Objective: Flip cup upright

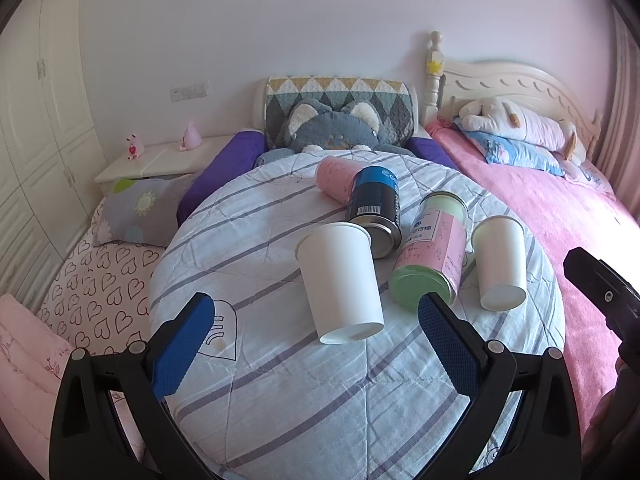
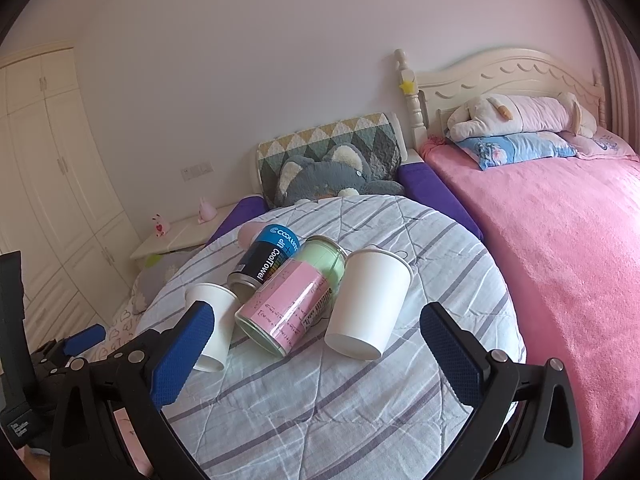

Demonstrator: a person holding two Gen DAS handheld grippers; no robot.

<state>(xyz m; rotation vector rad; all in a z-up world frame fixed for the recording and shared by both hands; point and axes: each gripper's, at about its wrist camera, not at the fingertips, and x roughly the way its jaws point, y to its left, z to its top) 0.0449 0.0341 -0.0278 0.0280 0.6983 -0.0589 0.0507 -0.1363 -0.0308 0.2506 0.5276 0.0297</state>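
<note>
Two white paper cups lie on their sides on the striped quilt: left cup (image 1: 340, 280) at frame centre, right cup (image 2: 368, 304) centre-right. Both hand-held grippers, left (image 1: 316, 344) and right (image 2: 316, 348), gape wide, holding nothing. A hard squeeze may crush the thin wall; a nudge could roll the can (image 2: 266, 262), labelled "CoolTowel", or the pink-labelled jar (image 2: 292, 306).

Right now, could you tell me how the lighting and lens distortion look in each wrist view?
Left wrist view: soft, even daylight, no glare; the fisheye bulges the striped quilt and darkens the corners. Right wrist view: warmer tint, same bulge, white cups sharp.
</note>
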